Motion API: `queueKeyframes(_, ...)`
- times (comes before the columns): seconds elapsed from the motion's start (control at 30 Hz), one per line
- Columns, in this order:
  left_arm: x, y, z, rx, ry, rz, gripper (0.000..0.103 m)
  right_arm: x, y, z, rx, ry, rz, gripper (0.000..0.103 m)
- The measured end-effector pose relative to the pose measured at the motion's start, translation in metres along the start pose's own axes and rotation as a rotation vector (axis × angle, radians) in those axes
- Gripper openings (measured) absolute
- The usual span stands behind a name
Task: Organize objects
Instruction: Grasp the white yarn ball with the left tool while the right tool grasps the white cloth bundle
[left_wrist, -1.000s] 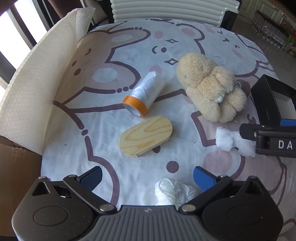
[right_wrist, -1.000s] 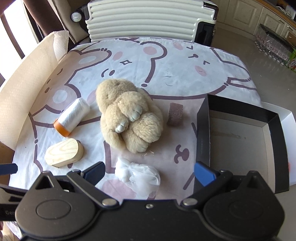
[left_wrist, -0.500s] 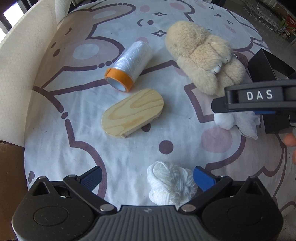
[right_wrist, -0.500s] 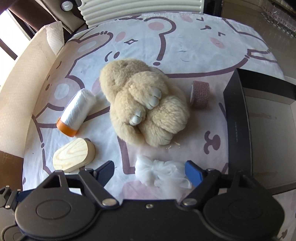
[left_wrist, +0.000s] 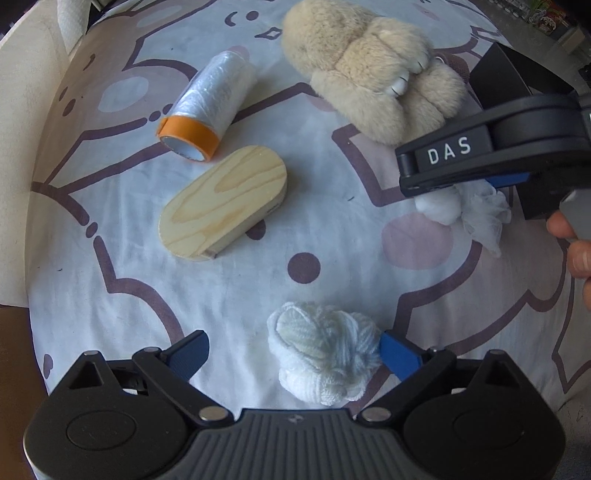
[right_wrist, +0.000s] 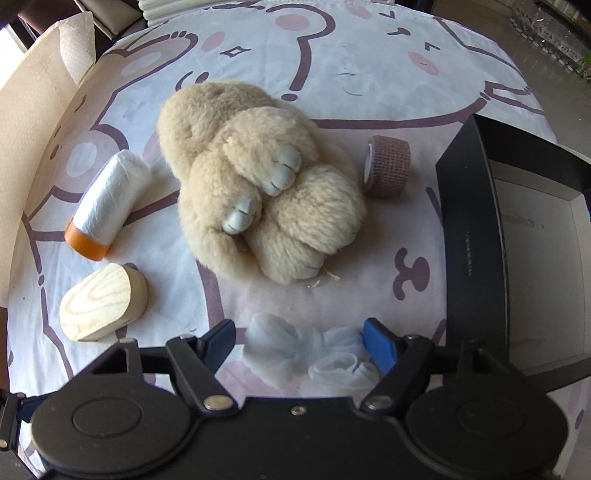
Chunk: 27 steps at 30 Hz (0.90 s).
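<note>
Only the right wrist view shows brown bandage roll (right_wrist: 388, 170); black box (right_wrist: 476, 236) interior.

"DAS" label on right gripper (left_wrist: 476, 192)

Beige plush toy (right_wrist: 255, 184), white yarn ball (left_wrist: 325, 356), orange-ended roll (left_wrist: 207, 107), black box (right_wrist: 476, 236)

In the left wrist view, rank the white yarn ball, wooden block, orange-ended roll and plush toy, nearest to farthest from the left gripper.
1. White yarn ball, between the closing left gripper fingers, toward its right one.
2. Wooden block, ahead, slightly left.
3. Orange-ended roll, just beyond the block.
4. Plush toy, far right.
</note>
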<state>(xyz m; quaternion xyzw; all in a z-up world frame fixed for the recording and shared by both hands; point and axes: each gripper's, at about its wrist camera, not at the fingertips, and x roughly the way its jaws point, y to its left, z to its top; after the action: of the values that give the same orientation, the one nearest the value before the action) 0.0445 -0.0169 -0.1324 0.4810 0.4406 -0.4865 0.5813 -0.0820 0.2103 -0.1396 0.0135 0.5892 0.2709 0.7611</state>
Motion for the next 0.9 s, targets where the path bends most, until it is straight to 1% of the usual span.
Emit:
queueKeyframes(0.17,0.001,0.0,0.001,0.02,0.009,-0.031,0.089,0.005,-0.004,0.0,0.027,0.015,0.01,0.073)
queueKeyframes(0.33,0.005,-0.001,-0.001,0.046,0.044,-0.049,0.088,0.003,0.002,-0.001,0.01,0.016,0.025,0.071)
queueKeyframes(0.37,0.005,-0.002,-0.001,0.054,0.049,-0.05,0.086,0.003,0.004,-0.001,0.009,0.014,0.029,0.07)
queueKeyframes(0.4,0.006,-0.002,-0.002,0.06,0.054,-0.051,0.084,0.002,0.005,-0.001,0.009,0.011,0.034,0.07)
queueKeyframes(0.47,0.006,-0.001,-0.002,0.065,0.065,-0.063,0.076,-0.001,0.006,-0.001,0.01,0.001,0.044,0.07)
queueKeyframes(0.5,0.006,0.0,-0.002,0.065,0.069,-0.073,0.074,-0.003,0.007,-0.001,0.01,-0.004,0.047,0.069)
queueKeyframes(0.57,0.004,0.002,-0.002,0.071,0.066,-0.09,0.063,-0.005,0.008,-0.002,0.011,-0.013,0.049,0.069)
queueKeyframes(0.63,0.002,0.004,-0.002,0.067,0.06,-0.104,0.056,-0.007,0.008,-0.003,0.012,-0.017,0.05,0.069)
queueKeyframes(0.77,-0.003,0.008,-0.002,0.068,0.046,-0.107,0.051,-0.011,0.008,-0.004,0.021,-0.026,0.048,0.069)
queueKeyframes(0.9,-0.008,0.012,-0.003,0.064,0.03,-0.107,0.049,-0.015,0.008,-0.006,0.028,-0.035,0.049,0.069)
